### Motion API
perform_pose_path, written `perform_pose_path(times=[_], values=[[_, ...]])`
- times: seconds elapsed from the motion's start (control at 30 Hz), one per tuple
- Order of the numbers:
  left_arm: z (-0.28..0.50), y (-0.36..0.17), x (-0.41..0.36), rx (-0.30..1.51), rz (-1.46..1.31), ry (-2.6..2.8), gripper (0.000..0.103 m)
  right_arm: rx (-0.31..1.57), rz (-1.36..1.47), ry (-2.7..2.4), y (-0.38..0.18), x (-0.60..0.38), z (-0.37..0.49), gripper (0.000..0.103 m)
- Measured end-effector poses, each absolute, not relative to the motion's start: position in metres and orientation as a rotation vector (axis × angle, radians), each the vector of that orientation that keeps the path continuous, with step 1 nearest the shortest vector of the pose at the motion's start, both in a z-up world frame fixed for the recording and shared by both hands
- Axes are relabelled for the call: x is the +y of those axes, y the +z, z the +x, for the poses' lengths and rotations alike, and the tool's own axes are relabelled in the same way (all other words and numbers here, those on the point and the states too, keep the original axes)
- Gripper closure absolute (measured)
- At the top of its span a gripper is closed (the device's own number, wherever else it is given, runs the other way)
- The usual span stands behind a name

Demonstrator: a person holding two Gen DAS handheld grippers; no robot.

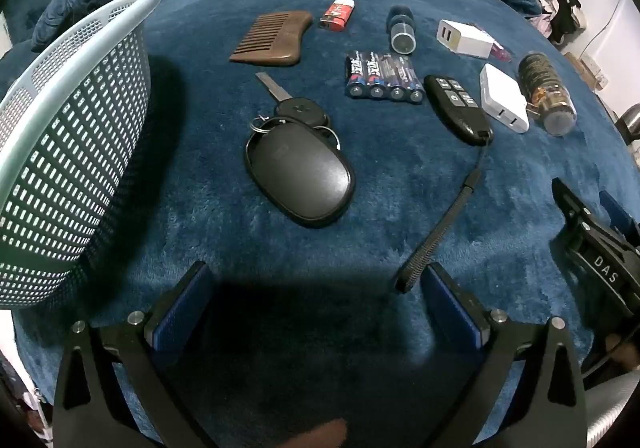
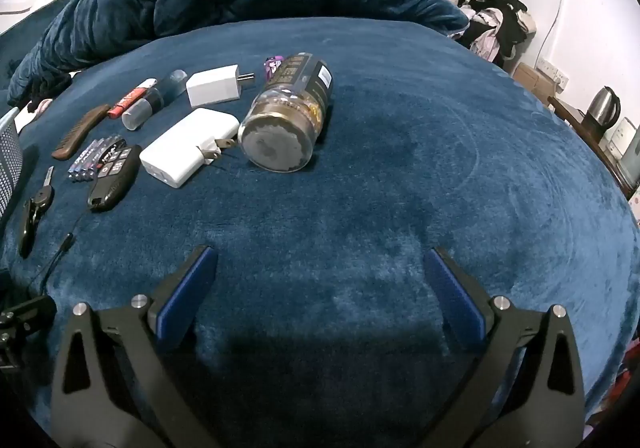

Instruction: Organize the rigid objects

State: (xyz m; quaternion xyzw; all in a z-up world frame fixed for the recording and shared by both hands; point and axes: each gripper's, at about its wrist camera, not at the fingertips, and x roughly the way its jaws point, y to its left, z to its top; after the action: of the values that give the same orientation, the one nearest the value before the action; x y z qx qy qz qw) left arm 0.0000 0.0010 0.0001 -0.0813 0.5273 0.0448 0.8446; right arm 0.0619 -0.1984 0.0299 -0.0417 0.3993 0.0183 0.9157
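A blue bed [image 1: 280,268] carries everything, and a pale basket [image 1: 68,152] stands at its left edge, apparently empty, though its inside is hidden. No sorting has begun by the look of it: every item lies loose in a cluster toward the far side. A jar [image 2: 286,120] lies on its side at the right end of the cluster, two white chargers [image 2: 188,152] just left of it. A black pouch [image 1: 300,184] with a car key [image 1: 296,108] lies nearest the basket, a remote [image 1: 456,108] with its lanyard to the right, then a comb [image 1: 272,40], batteries [image 1: 384,78], a small bottle [image 1: 402,30] and a lighter [image 1: 338,14] beyond. The left gripper [image 1: 316,296] and right gripper [image 2: 320,284] hover wide apart, holding nothing. The next move probably calls for the left gripper to reach forward, straddle the pouch and close.
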Motion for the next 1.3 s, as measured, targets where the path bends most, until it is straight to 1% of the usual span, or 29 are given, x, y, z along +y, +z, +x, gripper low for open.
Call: perform_pose_path(times=[0.43, 0.73, 1.3], values=[[0.0006, 0.0002, 0.0003, 1.118, -0.157, 0.104, 0.0, 0.842, -0.089, 0.036, 0.0328, -0.1979, 0.0619, 0.0], [0.0008, 0.0002, 0.0001, 1.12, -0.156, 0.105, 0.0, 0.893, -0.083, 0.039, 0.0351, -0.1986, 0.0663, 0.0], [0.0012, 0.0001, -0.0002, 1.123, -0.154, 0.106, 0.0, 0.896, -0.088, 0.036, 0.0344, -0.1956, 0.0665, 0.0]])
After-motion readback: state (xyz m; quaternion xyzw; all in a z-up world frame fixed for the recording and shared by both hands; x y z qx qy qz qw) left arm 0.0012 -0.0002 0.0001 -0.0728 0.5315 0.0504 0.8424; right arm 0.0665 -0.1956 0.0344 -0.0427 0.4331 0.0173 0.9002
